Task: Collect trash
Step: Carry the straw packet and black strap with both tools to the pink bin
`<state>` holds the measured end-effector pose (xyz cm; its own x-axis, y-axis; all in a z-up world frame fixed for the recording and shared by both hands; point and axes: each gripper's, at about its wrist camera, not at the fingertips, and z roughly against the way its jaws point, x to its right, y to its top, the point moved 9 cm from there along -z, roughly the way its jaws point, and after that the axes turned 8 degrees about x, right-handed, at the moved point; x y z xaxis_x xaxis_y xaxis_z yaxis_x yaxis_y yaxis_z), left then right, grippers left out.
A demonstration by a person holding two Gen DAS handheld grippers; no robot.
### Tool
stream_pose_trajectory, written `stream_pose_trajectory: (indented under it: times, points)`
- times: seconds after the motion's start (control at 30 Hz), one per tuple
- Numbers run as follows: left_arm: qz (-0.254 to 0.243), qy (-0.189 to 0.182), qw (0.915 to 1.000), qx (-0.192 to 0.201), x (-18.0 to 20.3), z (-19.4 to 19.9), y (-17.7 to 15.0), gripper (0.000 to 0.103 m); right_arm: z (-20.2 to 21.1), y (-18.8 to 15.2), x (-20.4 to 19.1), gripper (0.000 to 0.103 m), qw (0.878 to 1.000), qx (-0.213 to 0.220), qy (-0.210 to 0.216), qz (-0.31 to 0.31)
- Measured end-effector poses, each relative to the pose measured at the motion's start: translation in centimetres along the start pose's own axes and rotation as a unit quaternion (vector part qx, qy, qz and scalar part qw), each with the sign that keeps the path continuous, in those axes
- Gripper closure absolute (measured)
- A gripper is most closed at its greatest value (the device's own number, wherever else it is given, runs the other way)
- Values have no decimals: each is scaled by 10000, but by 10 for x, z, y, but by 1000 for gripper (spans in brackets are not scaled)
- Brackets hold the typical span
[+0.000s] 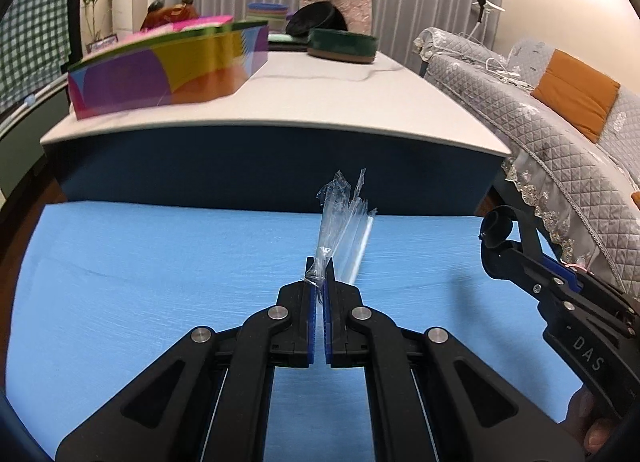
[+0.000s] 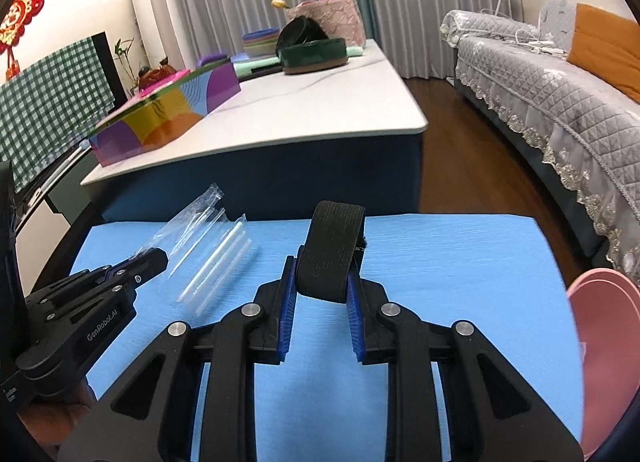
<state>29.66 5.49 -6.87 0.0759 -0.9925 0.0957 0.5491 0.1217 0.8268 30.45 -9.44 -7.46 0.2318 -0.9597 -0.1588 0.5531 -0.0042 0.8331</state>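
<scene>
My left gripper point(image 1: 320, 272) is shut on a crumpled clear plastic wrapper point(image 1: 340, 214) that holds white straws and sticks up above the blue mat point(image 1: 140, 282). The same wrapper point(image 2: 200, 238) shows at the left of the right wrist view, pinched by the left gripper point(image 2: 154, 258). My right gripper point(image 2: 322, 274) is shut on a rolled black elastic strap point(image 2: 334, 250), held just above the mat point(image 2: 460, 262). In the left wrist view, the right gripper point(image 1: 496, 236) enters from the right edge with the strap in its tips.
Behind the mat stands a low white-topped table point(image 1: 340, 102) with a colourful box point(image 1: 168, 66) and a dark green round tin point(image 1: 342, 44). A grey quilted sofa point(image 2: 560, 102) runs along the right. A pink bowl point(image 2: 600, 342) sits at the mat's right edge.
</scene>
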Motion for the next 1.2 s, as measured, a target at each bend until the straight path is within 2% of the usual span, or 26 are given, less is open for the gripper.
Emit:
stream_pose_trajectory:
  times: [0.4, 0.87, 1.2]
  points:
    - [-368, -285, 9988, 158, 55, 27, 8, 100, 52, 16, 46, 79, 9990, 293, -342, -63]
    - [-761, -980, 9921, 177, 161, 31, 2, 100, 109, 15, 141, 79, 9926, 485, -1074, -281]
    - [-1007, -1507, 9834, 102, 237, 33, -12, 100, 132, 0, 198, 79, 9866, 440, -1497, -471]
